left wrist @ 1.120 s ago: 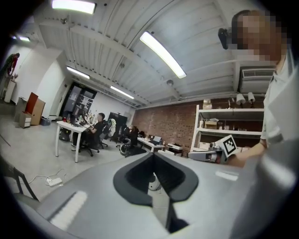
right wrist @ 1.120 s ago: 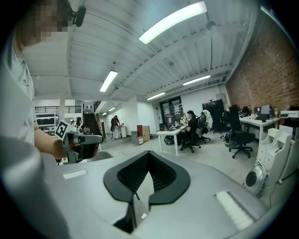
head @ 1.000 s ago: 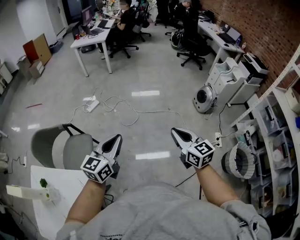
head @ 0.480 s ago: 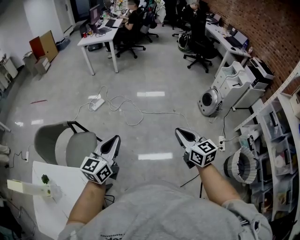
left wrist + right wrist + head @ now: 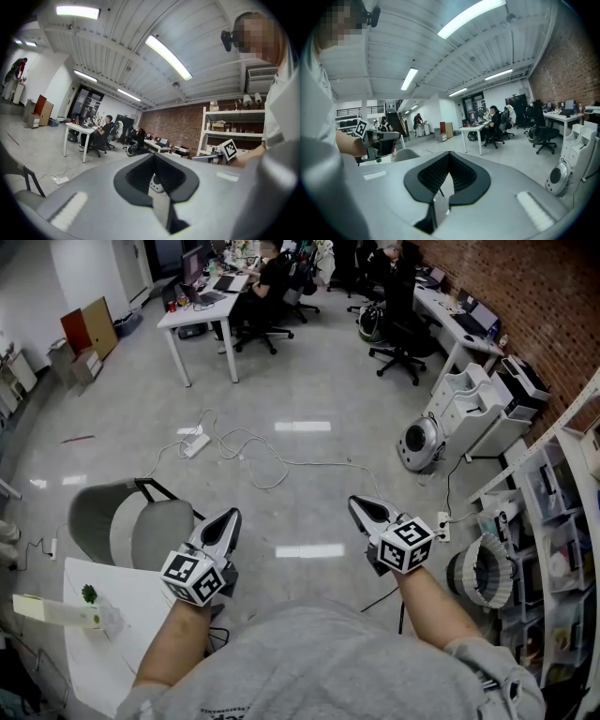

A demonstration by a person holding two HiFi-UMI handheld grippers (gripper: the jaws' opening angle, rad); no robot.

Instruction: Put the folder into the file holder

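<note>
No folder and no file holder shows in any view. In the head view my left gripper [image 5: 232, 516] and my right gripper [image 5: 357, 505] hang side by side in front of the person's body, over the bare office floor. Both point forward, about a forearm's length apart. Each has its jaws closed to a point with nothing between them. The left gripper view looks along its shut jaws [image 5: 154, 155] into the room, with the right gripper [image 5: 220, 157] off to the right. The right gripper view shows its shut jaws [image 5: 449, 154] and the left gripper [image 5: 377, 137] at left.
A grey chair [image 5: 127, 535] stands by a white table corner [image 5: 98, 624] holding a small plant and a cream box. Cables and a power strip [image 5: 197, 444] lie on the floor ahead. Shelving [image 5: 558, 540] lines the right; desks with seated people stand far off.
The head camera's view has drifted a little. Both grippers stay shut and in almost the same places.
</note>
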